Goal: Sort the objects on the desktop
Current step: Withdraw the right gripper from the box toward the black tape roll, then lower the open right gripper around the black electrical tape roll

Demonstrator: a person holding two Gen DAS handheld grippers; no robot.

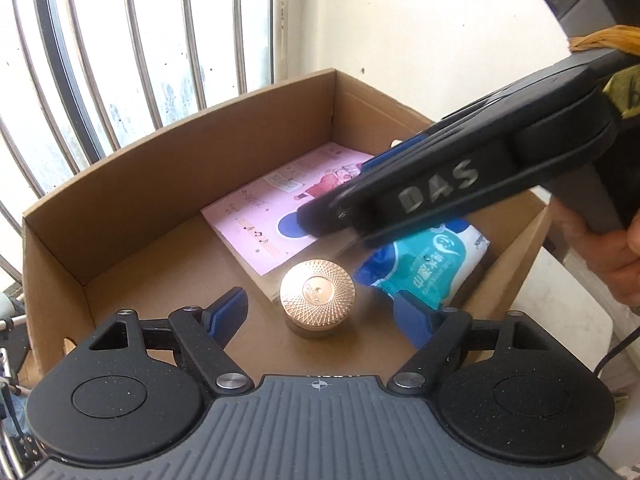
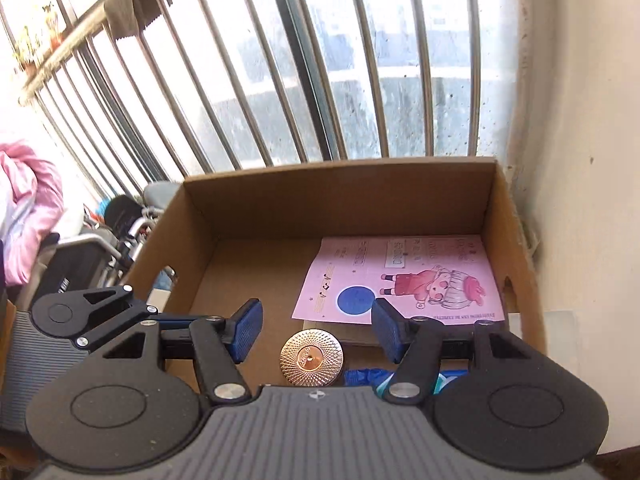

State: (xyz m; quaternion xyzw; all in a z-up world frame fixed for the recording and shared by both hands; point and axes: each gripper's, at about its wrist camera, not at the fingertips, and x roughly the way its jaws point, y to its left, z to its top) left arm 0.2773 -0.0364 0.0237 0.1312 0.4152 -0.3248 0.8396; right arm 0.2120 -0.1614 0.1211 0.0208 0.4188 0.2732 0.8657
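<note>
Inside, box (image 2: 256, 212) floor left of pink booklet (image 2: 400, 276) lies bare.

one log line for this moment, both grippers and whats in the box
left gripper: open, empty | right gripper: open, empty | cardboard box: pink booklet, gold-lidded jar, blue tissue pack

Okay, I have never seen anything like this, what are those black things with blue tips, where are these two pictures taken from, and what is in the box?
Those are hand-held tongs, one per hand, each carrying a camera that looks along its two blue-padded fingers. One picture comes from the left tongs, the other from the right tongs; the right one also reaches across the left picture. Both are open and hold nothing. Below them is an open brown cardboard box by a barred window. Inside lie a pink printed booklet with a cartoon child, a round rose-gold metal lid on a jar and a blue-and-white plastic packet.
</note>
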